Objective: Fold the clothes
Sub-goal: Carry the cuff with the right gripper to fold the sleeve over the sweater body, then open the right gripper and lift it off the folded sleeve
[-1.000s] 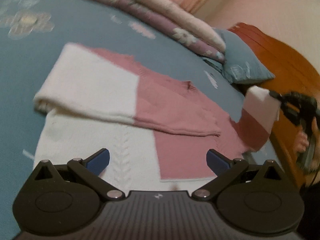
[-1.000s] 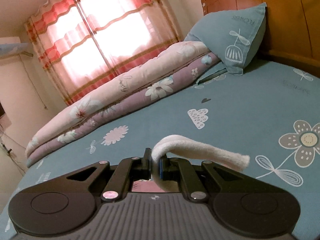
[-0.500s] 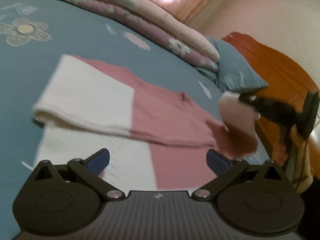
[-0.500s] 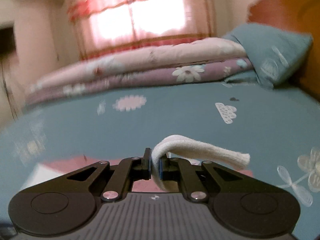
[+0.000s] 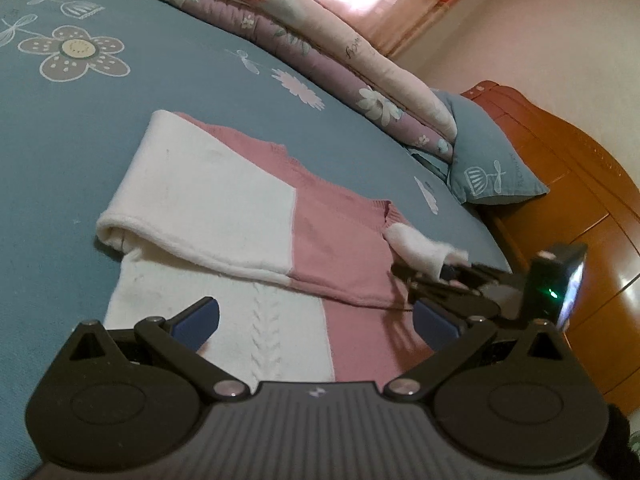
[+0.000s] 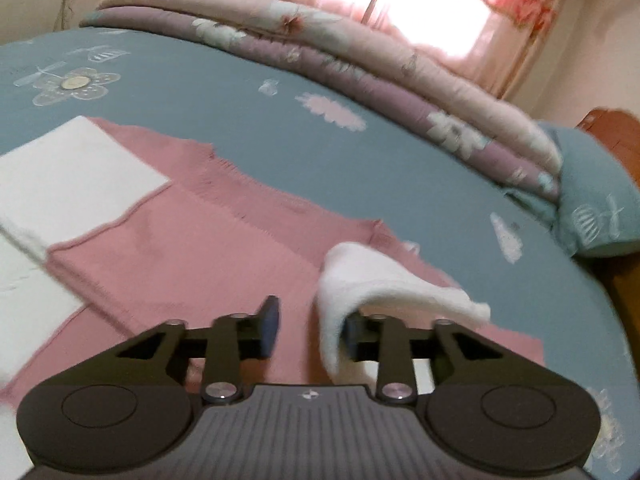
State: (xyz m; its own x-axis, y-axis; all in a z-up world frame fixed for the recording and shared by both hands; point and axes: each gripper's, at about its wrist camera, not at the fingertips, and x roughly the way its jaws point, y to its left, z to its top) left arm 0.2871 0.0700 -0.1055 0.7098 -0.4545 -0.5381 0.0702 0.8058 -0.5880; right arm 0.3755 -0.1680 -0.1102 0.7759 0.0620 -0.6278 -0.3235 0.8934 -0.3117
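Observation:
A pink and white sweater (image 5: 336,248) (image 6: 200,248) lies flat on the blue bedsheet (image 5: 120,120). One sleeve with a white end (image 5: 208,200) is folded across its body. My left gripper (image 5: 314,314) hovers open over the near hem with nothing between its fingers. My right gripper (image 6: 311,326) (image 5: 432,276) is low over the pink chest and its jaws are opening. The other sleeve's white cuff (image 6: 372,280) (image 5: 420,248) droops over the right finger. The left pad stands apart from the cuff.
A rolled floral quilt (image 5: 320,40) runs along the bed's far side. A blue pillow (image 5: 488,160) leans on the wooden headboard (image 5: 580,208) at the right. A curtained window (image 6: 440,8) is behind the quilt.
The right gripper swung down and inward with the cuff, from beside the bed to over the sweater's chest, and its shut jaws have parted. The left gripper stays open and has hardly moved.

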